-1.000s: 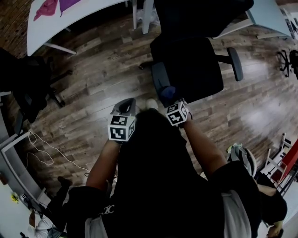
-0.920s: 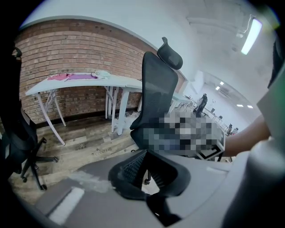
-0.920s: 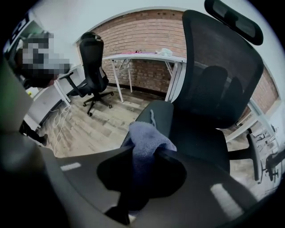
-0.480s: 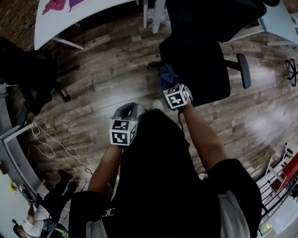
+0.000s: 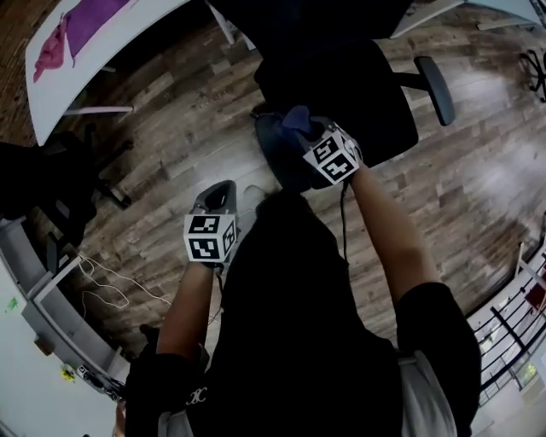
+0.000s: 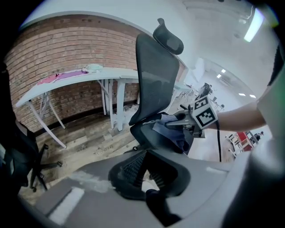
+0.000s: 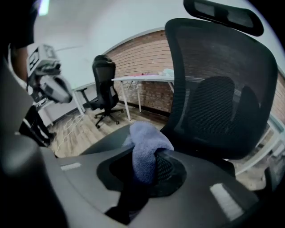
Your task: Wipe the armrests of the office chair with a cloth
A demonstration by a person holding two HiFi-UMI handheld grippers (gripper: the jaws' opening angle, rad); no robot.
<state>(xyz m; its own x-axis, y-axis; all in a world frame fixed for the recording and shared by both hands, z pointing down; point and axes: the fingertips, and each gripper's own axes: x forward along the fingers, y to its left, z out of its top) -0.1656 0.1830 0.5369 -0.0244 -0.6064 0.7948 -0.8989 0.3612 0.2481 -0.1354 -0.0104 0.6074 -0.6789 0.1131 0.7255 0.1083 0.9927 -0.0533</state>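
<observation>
- Clamping down on a bunched blue cloth, the right gripper has its jaws squeezed shut around it, and the fabric bulges up from between them.
- The cloth sits on the near armrest of the black office chair, just beside the seat. The left gripper view shows it draped over the pad's edge.
- The far armrest shows on the chair's other side, well apart from both grippers.
- The left gripper hangs over the wood floor, off to the side of the chair. Its jaws are parted a modest way, with nothing between them.
- Beyond stands a white desk, with purple fabric lying on top.
</observation>
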